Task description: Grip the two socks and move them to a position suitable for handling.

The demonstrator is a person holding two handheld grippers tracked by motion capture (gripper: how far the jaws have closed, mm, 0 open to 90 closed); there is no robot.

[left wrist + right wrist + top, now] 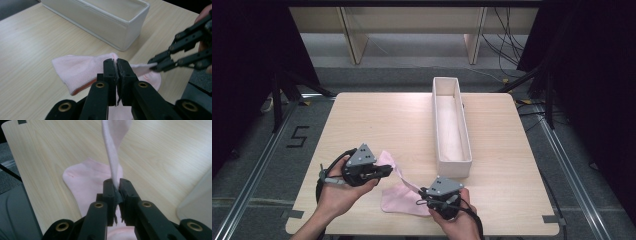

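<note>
Right gripper (421, 196) sat at table's (362, 120) near edge, jaws pressed together on pink cloth (402, 200). Left gripper (387, 170) likewise clamped cloth's other end, jaws fully closed on it. Cloth stretched between them, rest lying on table, near white box (464, 145), not touching it

Left tool (384, 170), right tool (421, 192): black two-jaw bodies, brass-coloured pivot pins, grey three-cornered top plates with dark screws, black cables trailing. Forearms bare, no sleeves.
</note>
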